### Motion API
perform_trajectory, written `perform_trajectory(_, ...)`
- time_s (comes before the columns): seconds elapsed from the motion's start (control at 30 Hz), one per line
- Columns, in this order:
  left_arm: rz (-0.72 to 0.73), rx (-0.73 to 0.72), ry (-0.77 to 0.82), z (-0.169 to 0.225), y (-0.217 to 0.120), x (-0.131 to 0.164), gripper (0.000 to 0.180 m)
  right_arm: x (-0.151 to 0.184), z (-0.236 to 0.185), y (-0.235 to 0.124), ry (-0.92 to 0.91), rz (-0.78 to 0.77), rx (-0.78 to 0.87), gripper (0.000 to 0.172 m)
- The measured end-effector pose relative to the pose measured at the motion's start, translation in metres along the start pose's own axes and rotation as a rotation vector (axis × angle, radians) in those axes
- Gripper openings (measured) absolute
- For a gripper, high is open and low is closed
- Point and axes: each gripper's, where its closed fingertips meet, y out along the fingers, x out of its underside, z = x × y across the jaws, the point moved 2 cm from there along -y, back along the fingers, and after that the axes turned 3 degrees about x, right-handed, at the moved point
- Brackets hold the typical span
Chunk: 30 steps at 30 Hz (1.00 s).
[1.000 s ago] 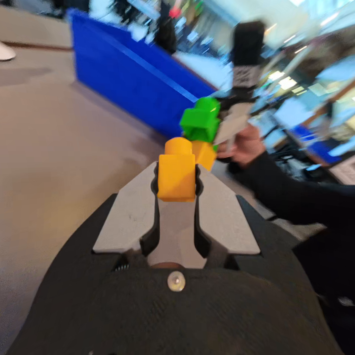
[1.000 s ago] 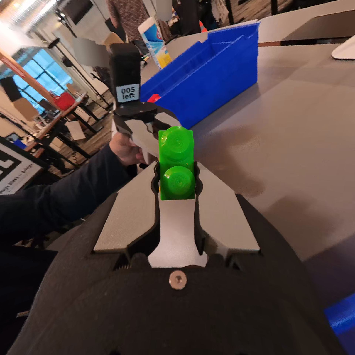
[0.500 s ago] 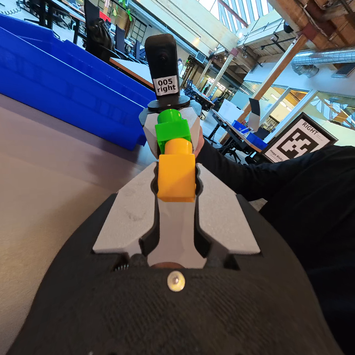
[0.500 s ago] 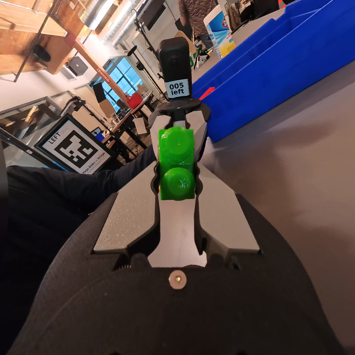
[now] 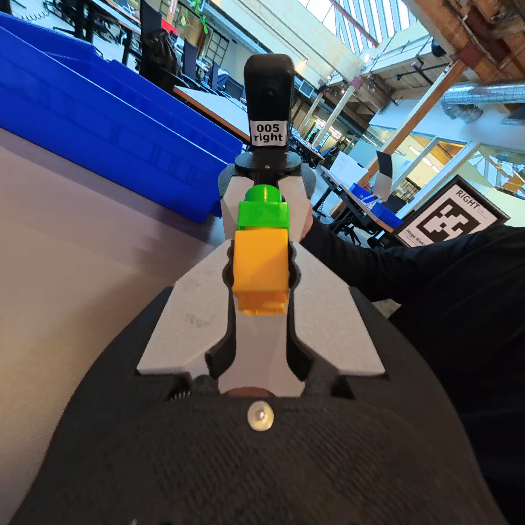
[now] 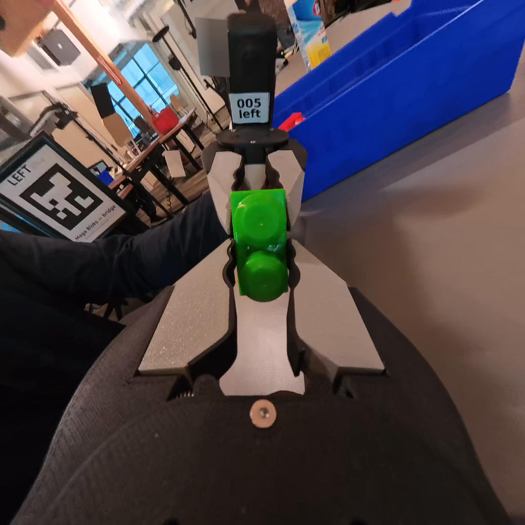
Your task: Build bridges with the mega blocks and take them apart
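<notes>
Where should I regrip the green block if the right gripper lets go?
Probably on the green block's two long flat sides, coming in along its length as the right gripper does now, pads clear of the two round studs on top. The end over the orange block, held by the left gripper, is crowded, so take the free end.

Black shell (image 5: pixel 255 468), grey jaws, dark sleeve (image 5: pixel 397 270)

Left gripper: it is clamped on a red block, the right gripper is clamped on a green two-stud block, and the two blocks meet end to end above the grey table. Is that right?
Not quite: the block in the left gripper is orange, not red, as the left wrist view shows. The rest stands: the right gripper grips the green two-stud block, and the two blocks meet above the grey table.
</notes>
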Motion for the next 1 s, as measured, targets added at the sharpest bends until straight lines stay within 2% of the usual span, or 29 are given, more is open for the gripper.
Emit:
perform_trajectory(0.17, 0.006, -0.003, -0.006, -0.001, 0.0, -0.001, 0.035, 0.0, 0.001, 0.0, 0.02, 0.031, -0.014, 0.032)
perform_trajectory(0.27, 0.08, 0.017, 0.008, 0.002, -0.001, -0.012, 0.036, -0.007, -0.001, 0.0, 0.01, 0.076, -0.026, 0.032)
perform_trajectory(0.37, 0.129, 0.068, 0.005, 0.01, -0.004, -0.02, 0.039, -0.011, -0.006, 0.0, 0.029, 0.102, -0.067, 0.032)
perform_trajectory(0.43, 0.132, 0.045, 0.013, 0.008, -0.006, -0.02, 0.043, -0.012, -0.003, -0.006, 0.033, 0.117, -0.053, 0.032)
perform_trajectory(0.47, 0.143, 0.03, 0.008, 0.007, -0.008, -0.021, 0.051, -0.013, 0.0, -0.01, 0.038, 0.129, -0.042, 0.032)
perform_trajectory(0.53, 0.179, 0.013, 0.009, 0.006, -0.013, -0.026, 0.051, -0.016, 0.005, -0.018, 0.053, 0.152, -0.022, 0.032)
perform_trajectory(0.57, 0.184, -0.018, 0.025, 0.005, -0.014, -0.028, 0.056, -0.017, 0.009, -0.022, 0.06, 0.16, 0.004, 0.032)
perform_trajectory(0.73, 0.103, -0.231, 0.24, -0.005, -0.005, -0.022, 0.054, -0.017, 0.022, -0.029, 0.057, 0.158, 0.124, 0.032)
perform_trajectory(1.0, -0.212, -0.609, 0.608, -0.038, -0.002, 0.004, 0.071, -0.016, 0.038, -0.032, 0.075, 0.161, 0.269, 0.032)
